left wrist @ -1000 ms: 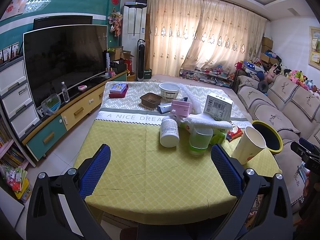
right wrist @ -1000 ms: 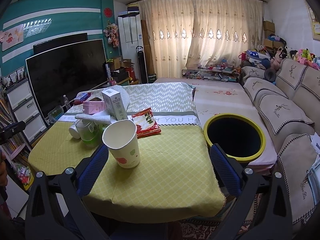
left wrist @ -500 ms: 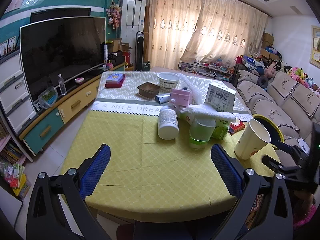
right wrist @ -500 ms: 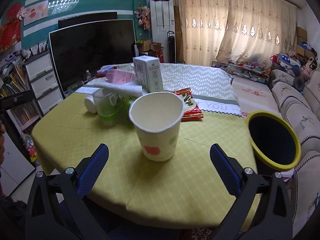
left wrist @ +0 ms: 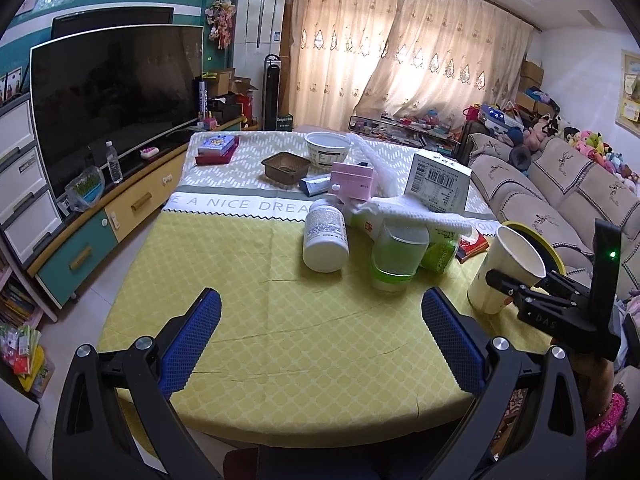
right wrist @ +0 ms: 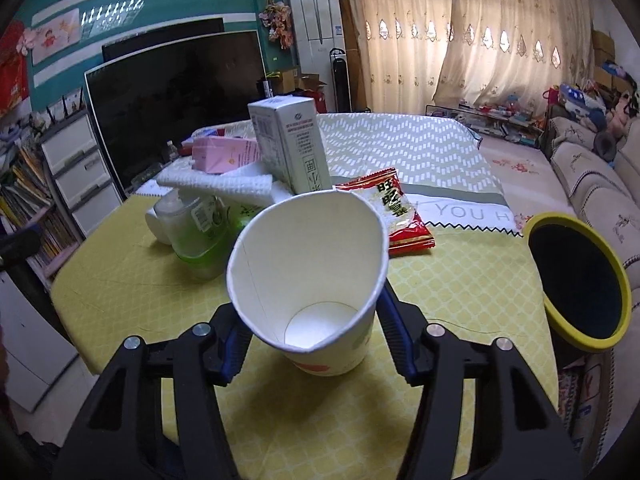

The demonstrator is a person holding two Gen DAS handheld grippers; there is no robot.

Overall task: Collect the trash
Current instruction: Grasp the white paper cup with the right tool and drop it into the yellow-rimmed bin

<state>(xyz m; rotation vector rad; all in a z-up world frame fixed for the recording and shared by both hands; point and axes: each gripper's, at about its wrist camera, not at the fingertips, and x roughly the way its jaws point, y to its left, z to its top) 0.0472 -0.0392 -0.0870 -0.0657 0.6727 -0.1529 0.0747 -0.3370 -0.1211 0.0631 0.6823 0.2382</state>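
Right hand-held gripper point(right wrist: 310, 334), blue-padded, jaws closing on the white paper cup with a red print point(right wrist: 310, 276); the cup stands between the pads on the yellow-green patterned cloth of the bench point(right wrist: 460, 292), and its rim is already squeezed from round to a pointed oval, so the pads press on its wall. Handling, as judged: light, thin-walled, empty, easily crushed; a hold low on the wall near the stiffer base would deform it less than a hold near the rim. Left hand-held gripper point(left wrist: 320, 342), blue-padded, jaws wide apart, nothing between them, poised above bare cloth at the near edge. To the right of the right gripper, beside the bench: black round bin with a yellow rim point(right wrist: 576, 280), mouth open, the likely destination. Just beyond the cup: red crinkled snack packet point(right wrist: 400, 216), flat and slippery-looking. Ahead and left: clear bottle with green liquid point(right wrist: 200, 236), white waffle-weave cloth point(right wrist: 216, 184) laid over it, tall white carton point(right wrist: 288, 144), pink box point(right wrist: 224, 154). Farthest on the bench, seen from the left gripper: white round bowl point(left wrist: 327, 148) and brown plastic tray point(left wrist: 286, 166).
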